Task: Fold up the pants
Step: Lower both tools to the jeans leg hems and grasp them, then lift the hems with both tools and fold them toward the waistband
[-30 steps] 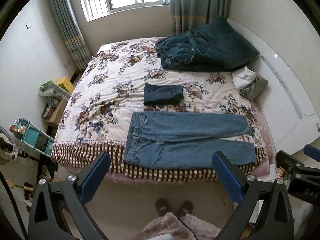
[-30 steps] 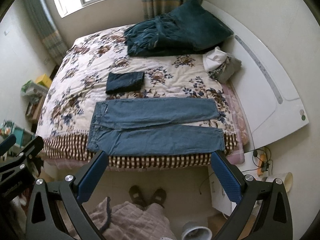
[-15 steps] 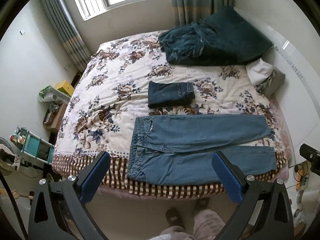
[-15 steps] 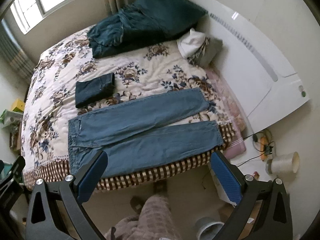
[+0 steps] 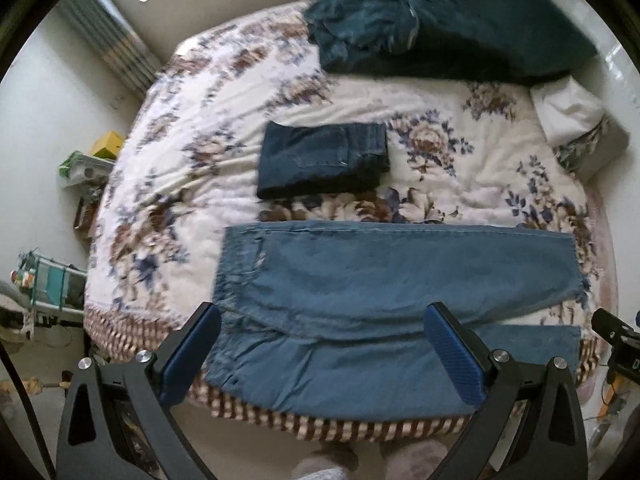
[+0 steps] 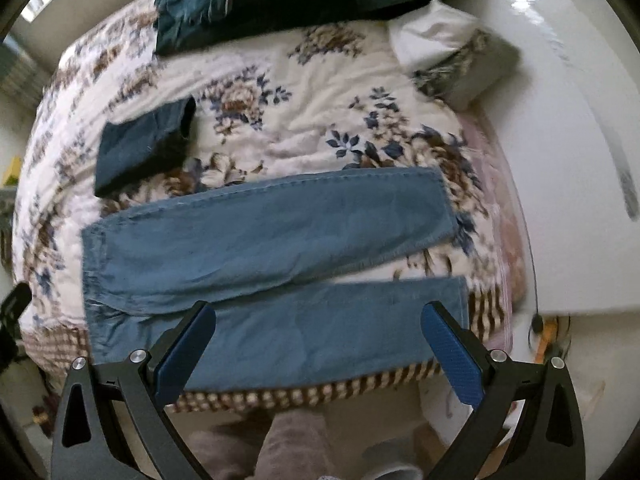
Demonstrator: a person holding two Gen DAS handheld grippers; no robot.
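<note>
Both tools are held spread wide and empty above the near edge of the bed point(image 5: 168, 184): the left tool point(image 5: 322, 354) over the waist end, the right tool point(image 6: 318, 354) over the legs. The light blue pants point(image 5: 360, 292) are laid flat along that edge, legs slightly parted. Just beyond, folded dark jeans point(image 5: 324, 160) are seen; farther back, a dark blanket point(image 5: 460, 20) is heaped.

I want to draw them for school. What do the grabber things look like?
Each gripper, left gripper and right gripper, has a black angular frame with triangular cut-outs, round silver bolts, and two long fingers faced with ridged blue pads. They look the same. The person below wears fuzzy pinkish-grey trousers.
</note>
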